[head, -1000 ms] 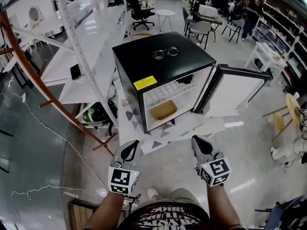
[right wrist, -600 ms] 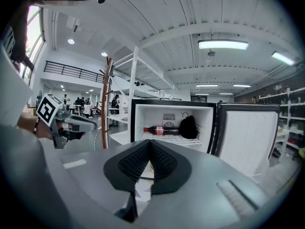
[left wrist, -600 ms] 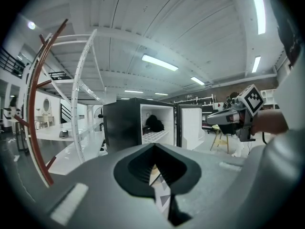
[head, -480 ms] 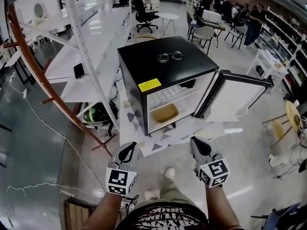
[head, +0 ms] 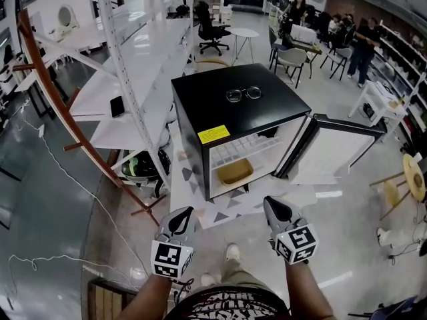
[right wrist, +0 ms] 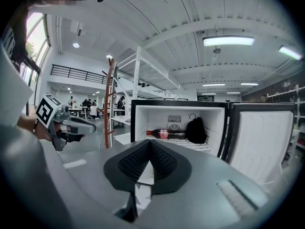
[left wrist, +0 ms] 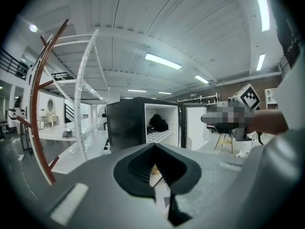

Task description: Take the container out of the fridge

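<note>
I hold my left gripper (head: 181, 220) and right gripper (head: 275, 209) side by side, tilted slightly down toward the far open fridge (head: 227, 112), both jaws closed, empty

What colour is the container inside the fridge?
The container is tan, a yellowish brown; the head view shows it best.

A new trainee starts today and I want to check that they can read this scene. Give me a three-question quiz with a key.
1. True or false: the door of the fridge stands open.
2. What lies on top of the fridge? A: glasses. B: a mug. C: a book.
3. On which level of the fridge does the tan container sit, upper or lower?
Key: 1 true; 2 A; 3 lower.
</note>
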Motion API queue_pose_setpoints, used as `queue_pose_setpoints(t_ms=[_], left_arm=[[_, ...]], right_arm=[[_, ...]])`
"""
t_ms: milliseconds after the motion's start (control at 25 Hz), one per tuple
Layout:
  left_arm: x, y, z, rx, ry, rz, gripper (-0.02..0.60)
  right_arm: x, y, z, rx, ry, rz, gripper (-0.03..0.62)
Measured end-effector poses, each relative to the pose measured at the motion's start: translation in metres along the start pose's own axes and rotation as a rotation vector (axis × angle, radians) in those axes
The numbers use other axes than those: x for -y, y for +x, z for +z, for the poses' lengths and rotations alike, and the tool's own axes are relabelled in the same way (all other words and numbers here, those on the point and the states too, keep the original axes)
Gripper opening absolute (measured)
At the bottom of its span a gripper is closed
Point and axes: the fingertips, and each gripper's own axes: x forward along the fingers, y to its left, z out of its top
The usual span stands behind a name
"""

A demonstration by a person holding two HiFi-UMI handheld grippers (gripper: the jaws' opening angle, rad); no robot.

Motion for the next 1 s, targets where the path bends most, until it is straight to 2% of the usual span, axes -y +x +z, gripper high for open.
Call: queue_pose_setpoints(t_ms=[320,1000], left_arm=[[-0.007,0.018,-0.009,-0.026,-0.017,0.020,0.000],[-0.009,0.070,-0.015,-0.063,-0.039,0.003,0.000]], right_arm=[[0.017,0.025,-0.009,-0.015,0.018,0.019,0.026],[0.053,0.072,-0.043,-0.114,0.071,0.040,0.026]])
